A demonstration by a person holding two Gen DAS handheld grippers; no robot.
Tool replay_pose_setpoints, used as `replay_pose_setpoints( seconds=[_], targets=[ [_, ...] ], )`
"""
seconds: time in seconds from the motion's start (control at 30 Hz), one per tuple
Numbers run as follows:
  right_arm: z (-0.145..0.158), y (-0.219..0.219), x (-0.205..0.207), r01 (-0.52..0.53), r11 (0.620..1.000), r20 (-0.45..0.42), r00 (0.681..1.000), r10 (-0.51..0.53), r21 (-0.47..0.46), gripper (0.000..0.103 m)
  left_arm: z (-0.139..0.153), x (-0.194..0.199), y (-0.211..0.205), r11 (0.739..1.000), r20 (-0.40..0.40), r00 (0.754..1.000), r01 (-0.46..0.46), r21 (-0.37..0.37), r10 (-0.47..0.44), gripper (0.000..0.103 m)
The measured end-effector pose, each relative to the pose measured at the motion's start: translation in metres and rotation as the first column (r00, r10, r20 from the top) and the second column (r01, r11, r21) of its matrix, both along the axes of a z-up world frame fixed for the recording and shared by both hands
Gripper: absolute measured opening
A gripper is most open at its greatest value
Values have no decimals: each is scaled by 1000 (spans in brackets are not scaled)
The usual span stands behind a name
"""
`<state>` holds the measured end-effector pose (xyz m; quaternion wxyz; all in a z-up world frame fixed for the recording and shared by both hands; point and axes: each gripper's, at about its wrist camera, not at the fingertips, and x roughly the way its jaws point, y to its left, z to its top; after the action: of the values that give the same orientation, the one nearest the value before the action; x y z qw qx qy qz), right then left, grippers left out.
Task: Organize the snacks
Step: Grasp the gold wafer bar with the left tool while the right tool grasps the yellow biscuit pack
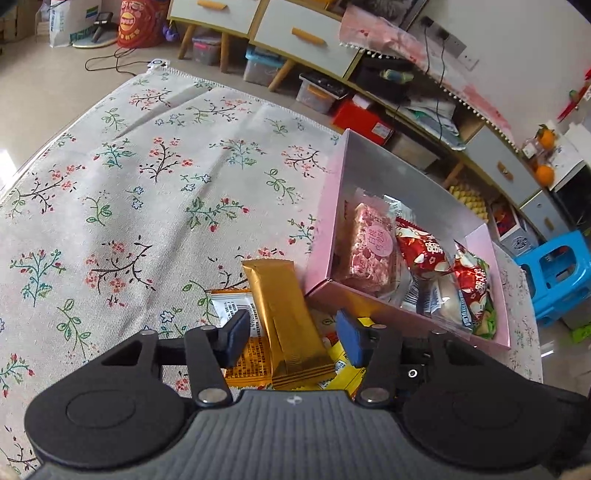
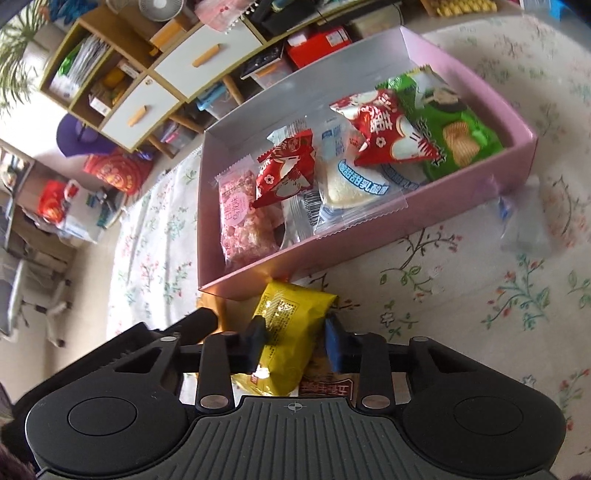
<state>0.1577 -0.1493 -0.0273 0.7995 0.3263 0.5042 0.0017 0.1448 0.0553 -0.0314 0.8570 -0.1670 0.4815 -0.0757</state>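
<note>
A pink box (image 1: 325, 236) (image 2: 480, 181) stands on the floral cloth and holds a pink rice bar (image 1: 371, 247) (image 2: 240, 221), red packets (image 1: 424, 254) (image 2: 384, 133), white packets (image 2: 351, 184) and a green chip bag (image 2: 454, 129). My left gripper (image 1: 291, 338) is open, with a gold bar (image 1: 288, 317) lying between its fingers, on top of orange and yellow packets (image 1: 251, 354). My right gripper (image 2: 295, 341) has its pads against a yellow packet (image 2: 291, 325) just in front of the box; it looks shut on it.
The floral tablecloth (image 1: 129, 184) covers the table. A clear wrapped snack (image 2: 524, 221) lies to the right of the box. Cabinets (image 1: 295, 33), storage bins and a blue stool (image 1: 557, 269) stand beyond the table edge.
</note>
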Motion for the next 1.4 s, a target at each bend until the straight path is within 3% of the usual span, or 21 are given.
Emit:
replay_pose_setpoints(
  seconds=[0.3,0.57,0.67,0.73,0.8,1.03,1.1,1.2,1.27,1.33,1.37,1.4],
  targets=[
    [1,-16,-9,-16,997,-29,999,18,79,28,-3,-2,3,999,-20,1000,22,24,-22,33],
    [7,-41,-20,-9,995,-37,999,13,99,27,1,-3,-10,998,12,1000,9,66,-9,43],
    [9,-49,-23,-1,995,-37,999,5,99,27,-4,-2,-17,993,9,1000,19,117,-20,37],
    [9,-54,-24,4,995,-42,999,0,99,27,-3,-2,-20,987,11,999,33,156,-35,22],
    [9,-61,-27,8,995,-46,999,-3,104,27,-2,-3,-19,989,5,998,54,141,-56,15],
    [7,-88,-38,-32,994,-60,997,38,103,26,-3,-14,5,990,-50,989,139,33,-137,10],
    [4,-95,-43,-58,992,-73,995,66,109,20,-4,-22,14,984,-69,982,178,1,-178,6],
    [-2,-102,-50,-107,989,-97,988,117,106,20,-9,-36,21,968,-101,964,248,29,-244,5],
    [-5,-107,-54,-117,992,-115,986,123,52,20,-15,-45,23,954,-127,954,285,91,-273,5],
    [-6,-110,-59,-128,992,-120,985,127,2,21,-16,-53,28,946,-123,948,308,107,-294,5],
    [-5,-112,-61,-128,992,-118,985,126,-9,24,-14,-56,29,945,-120,948,307,115,-294,6],
    [-4,-113,-64,-124,992,-113,986,121,-24,24,-12,-59,31,945,-107,951,303,126,-291,14]
  ],
)
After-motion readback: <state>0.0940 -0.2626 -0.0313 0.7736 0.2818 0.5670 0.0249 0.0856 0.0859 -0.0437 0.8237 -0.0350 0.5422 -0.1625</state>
